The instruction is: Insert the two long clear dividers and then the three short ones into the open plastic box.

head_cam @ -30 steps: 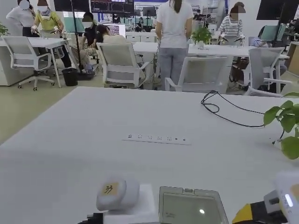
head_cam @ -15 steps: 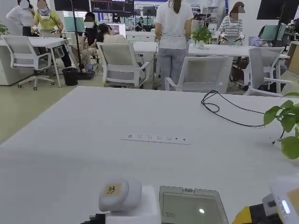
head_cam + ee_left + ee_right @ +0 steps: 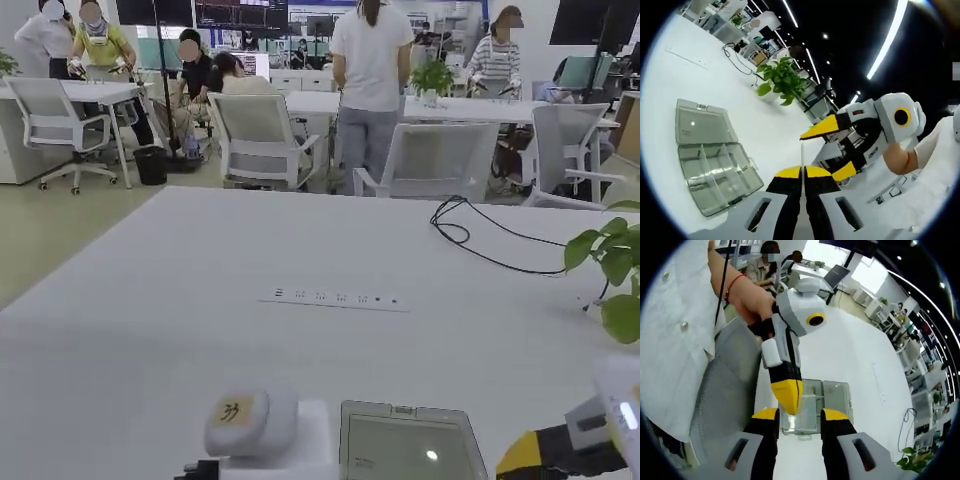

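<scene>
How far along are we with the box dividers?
Dividers already stand in the box, splitting its base into compartments; their count is unclear. The left gripper is shut on a thin clear piece, apparently another divider. The right gripper is open and empty. Seating that piece remains.

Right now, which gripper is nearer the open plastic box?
Left. In the right gripper view the left gripper, shut on a clear divider, hangs tip-down over the plastic box edge; the right gripper, open, sits behind it, farther back.

Light strips are lighting evenly; lid is catching glare; fisheye is bending edges; head view is running soft.
</scene>
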A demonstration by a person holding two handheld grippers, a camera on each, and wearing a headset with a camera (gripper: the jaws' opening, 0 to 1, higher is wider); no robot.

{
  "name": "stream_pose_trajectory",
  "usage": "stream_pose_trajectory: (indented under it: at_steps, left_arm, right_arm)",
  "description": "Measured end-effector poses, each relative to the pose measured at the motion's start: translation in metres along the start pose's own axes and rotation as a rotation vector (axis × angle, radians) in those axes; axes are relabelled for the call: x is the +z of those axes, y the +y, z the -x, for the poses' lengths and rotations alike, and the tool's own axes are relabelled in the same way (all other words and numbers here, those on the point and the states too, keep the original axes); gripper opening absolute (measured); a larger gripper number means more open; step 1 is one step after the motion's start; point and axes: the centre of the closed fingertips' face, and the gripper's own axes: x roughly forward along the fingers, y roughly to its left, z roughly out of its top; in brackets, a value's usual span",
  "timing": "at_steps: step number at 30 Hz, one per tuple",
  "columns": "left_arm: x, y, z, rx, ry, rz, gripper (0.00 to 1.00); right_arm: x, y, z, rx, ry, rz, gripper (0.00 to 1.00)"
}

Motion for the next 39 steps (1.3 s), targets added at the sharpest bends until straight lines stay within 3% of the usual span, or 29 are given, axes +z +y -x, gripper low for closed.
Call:
stream_pose_trajectory:
  at_steps: [4, 6, 9, 12, 13, 15, 21, 26, 32, 39]
  left_arm:
    - [-0.005, -0.007, 0.002, -0.03, 0.051, -0.165, 0.0]
    - [-0.006, -0.011, 0.002, -0.048, 0.058, -0.236, 0.0]
    - [-0.01, -0.02, 0.004, -0.093, 0.083, -0.36, 0.0]
    - [-0.012, -0.027, 0.006, -0.129, 0.094, -0.443, 0.0]
    - [-0.013, -0.028, 0.006, -0.134, 0.095, -0.452, 0.0]
    - [-0.009, -0.034, 0.008, -0.157, 0.069, -0.532, 0.0]
    - [-0.012, -0.036, 0.011, -0.171, 0.088, -0.599, 0.0]
    - [-0.013, -0.042, 0.013, -0.202, 0.084, -0.607, 0.0]
    - [-0.014, -0.043, 0.013, -0.209, 0.087, -0.621, 0.0]
    - [-0.017, -0.042, 0.013, -0.21, 0.096, -0.626, 0.0]
  right_arm:
    - [0.006, -0.008, 0.013, 0.064, -0.086, -0.093, 0.32]
    - [0.01, -0.005, 0.018, 0.136, -0.13, -0.147, 0.28]
    - [0.012, 0.0, 0.025, 0.225, -0.167, -0.154, 0.24]
    - [0.014, 0.006, 0.028, 0.302, -0.18, -0.168, 0.19]
    - [0.015, 0.008, 0.029, 0.328, -0.19, -0.173, 0.17]
    - [0.016, 0.013, 0.028, 0.37, -0.191, -0.19, 0.15]
    - [0.013, 0.022, 0.026, 0.459, -0.185, -0.189, 0.12]
    - [0.018, 0.034, 0.021, 0.504, -0.186, -0.188, 0.09]
    - [0.019, 0.041, 0.017, 0.528, -0.182, -0.18, 0.05]
    - [0.015, 0.039, 0.015, 0.537, -0.188, -0.191, 0.04]
